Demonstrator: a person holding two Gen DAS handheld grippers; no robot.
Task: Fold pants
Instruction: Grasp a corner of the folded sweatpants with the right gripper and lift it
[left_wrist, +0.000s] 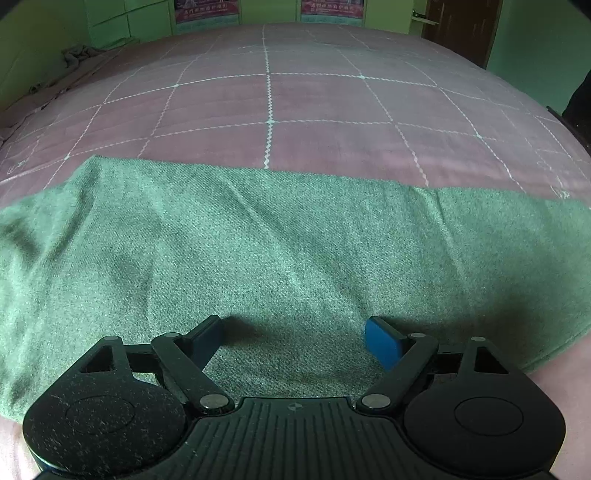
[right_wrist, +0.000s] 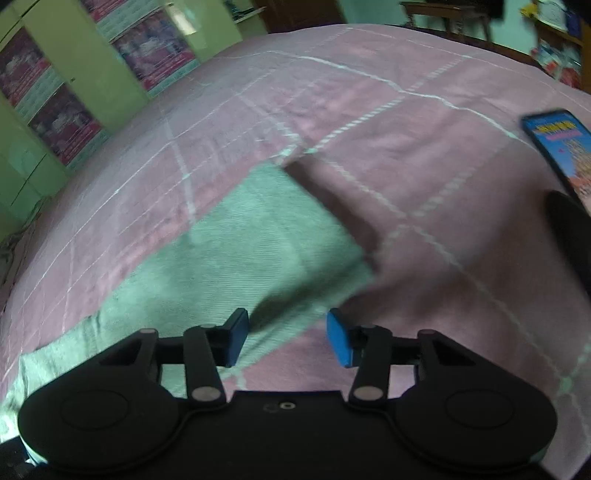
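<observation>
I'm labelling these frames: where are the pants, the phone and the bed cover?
pants (left_wrist: 280, 243): left wrist view, middle of the green cloth.
phone (right_wrist: 559, 147): right wrist view, its lit screen.
bed cover (left_wrist: 314, 103): left wrist view, bare pink checked part.

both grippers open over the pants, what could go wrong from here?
1. The left gripper is open over a flat stretch of the pants, away from any edge. Closing here may pinch only a top layer or miss the cloth.
2. The right gripper straddles the pants' edge and the pink bedsheet, so it may grab the sheet too.
3. The right view is blurred from motion, and a phone lies nearby; a wide swing might hit it.
</observation>
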